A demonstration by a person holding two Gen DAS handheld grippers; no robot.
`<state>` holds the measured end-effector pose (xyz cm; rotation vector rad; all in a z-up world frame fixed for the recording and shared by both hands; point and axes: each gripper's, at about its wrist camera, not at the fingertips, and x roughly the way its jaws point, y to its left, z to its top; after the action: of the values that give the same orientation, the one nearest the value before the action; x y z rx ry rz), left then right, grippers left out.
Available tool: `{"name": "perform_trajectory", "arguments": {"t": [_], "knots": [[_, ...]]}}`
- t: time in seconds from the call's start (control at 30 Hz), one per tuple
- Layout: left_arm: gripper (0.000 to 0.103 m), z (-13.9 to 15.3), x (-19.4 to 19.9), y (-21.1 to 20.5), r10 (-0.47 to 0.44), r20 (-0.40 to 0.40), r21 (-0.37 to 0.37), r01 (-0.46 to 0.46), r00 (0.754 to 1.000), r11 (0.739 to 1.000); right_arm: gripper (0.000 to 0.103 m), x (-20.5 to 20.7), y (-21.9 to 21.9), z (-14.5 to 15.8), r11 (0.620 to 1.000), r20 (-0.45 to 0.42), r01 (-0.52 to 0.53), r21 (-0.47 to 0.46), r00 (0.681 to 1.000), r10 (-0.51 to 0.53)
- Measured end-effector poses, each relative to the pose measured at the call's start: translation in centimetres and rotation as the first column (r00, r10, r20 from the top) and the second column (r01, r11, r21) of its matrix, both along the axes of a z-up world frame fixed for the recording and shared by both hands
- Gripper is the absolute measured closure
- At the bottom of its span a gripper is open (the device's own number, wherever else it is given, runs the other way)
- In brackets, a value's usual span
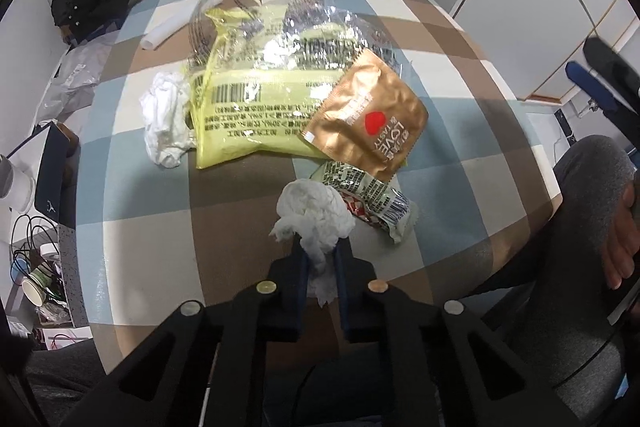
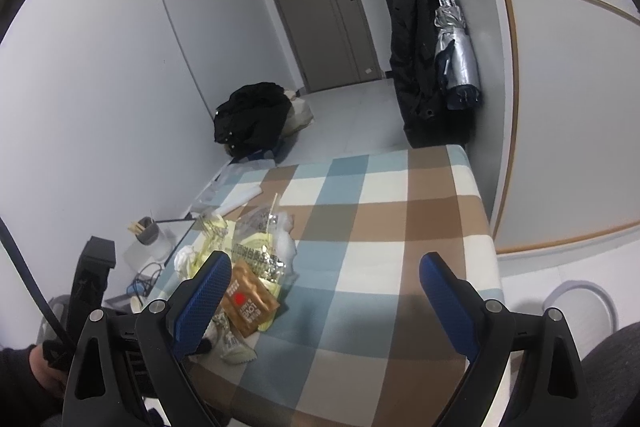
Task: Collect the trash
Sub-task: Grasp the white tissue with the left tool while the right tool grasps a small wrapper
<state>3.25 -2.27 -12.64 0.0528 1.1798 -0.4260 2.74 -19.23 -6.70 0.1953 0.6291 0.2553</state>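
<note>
Left wrist: pinching a crumpled white tissue (image 1: 316, 215) between the left gripper (image 1: 320, 255) pads, just above the checkered table (image 1: 160, 247) — beside a green-white wrapper (image 1: 372, 199). Right wrist: hovering with right gripper (image 2: 324, 275) jaws spread wide, gripping nothing — gold sachet (image 2: 248, 303) lying nearby.

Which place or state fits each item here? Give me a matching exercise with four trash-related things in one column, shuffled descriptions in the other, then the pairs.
Things:
1. crumpled tissue
2. gold sachet
3. yellow wrapper
4. right gripper

Descriptions:
A. lies flat under the sachet's corner, barcode showing
B. jaws wide apart, nothing between them
C. pinched between the left gripper's blue pads
D. bears a red heart, rests on top of other wrappers

Pairs: 1-C, 2-D, 3-A, 4-B
</note>
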Motion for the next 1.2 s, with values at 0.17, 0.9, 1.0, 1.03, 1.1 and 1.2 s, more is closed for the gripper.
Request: {"name": "perform_trajectory", "arguments": {"t": [0.17, 0.9, 1.0, 1.03, 1.1, 1.2], "knots": [[0.096, 1.0, 0.0, 0.9, 0.029, 0.030, -0.041, -0.028, 0.999, 0.999, 0.007, 0.1, 0.4, -0.4, 1.000, -0.030, -0.013, -0.021, 0.999, 0.013], [0.096, 4.8, 0.7, 7.4, 0.257, 0.153, -0.291, -0.205, 0.954, 0.934, 0.051, 1.6, 11.1, -6.1, 0.936, -0.307, -0.317, -0.152, 0.916, 0.260], [0.096, 4.7, 0.9, 8.1, 0.278, 0.144, -0.306, -0.225, 0.950, 0.925, 0.053, 1.9, 12.5, -7.2, 0.920, -0.332, -0.354, -0.168, 0.899, 0.285], [0.096, 4.7, 1.0, 8.2, 0.285, 0.145, -0.306, -0.231, 0.948, 0.923, 0.053, 1.8, 12.9, -7.4, 0.915, -0.331, -0.364, -0.174, 0.897, 0.294], [0.096, 4.6, 1.1, 8.3, 0.290, 0.152, -0.300, -0.236, 0.945, 0.924, 0.053, 1.8, 13.6, -7.6, 0.903, -0.326, -0.383, -0.194, 0.893, 0.309], [0.096, 4.7, 1.2, 8.1, 0.284, 0.162, -0.296, -0.228, 0.945, 0.928, 0.066, 1.8, 14.6, -8.1, 0.889, -0.341, -0.400, -0.222, 0.886, 0.313]]}}
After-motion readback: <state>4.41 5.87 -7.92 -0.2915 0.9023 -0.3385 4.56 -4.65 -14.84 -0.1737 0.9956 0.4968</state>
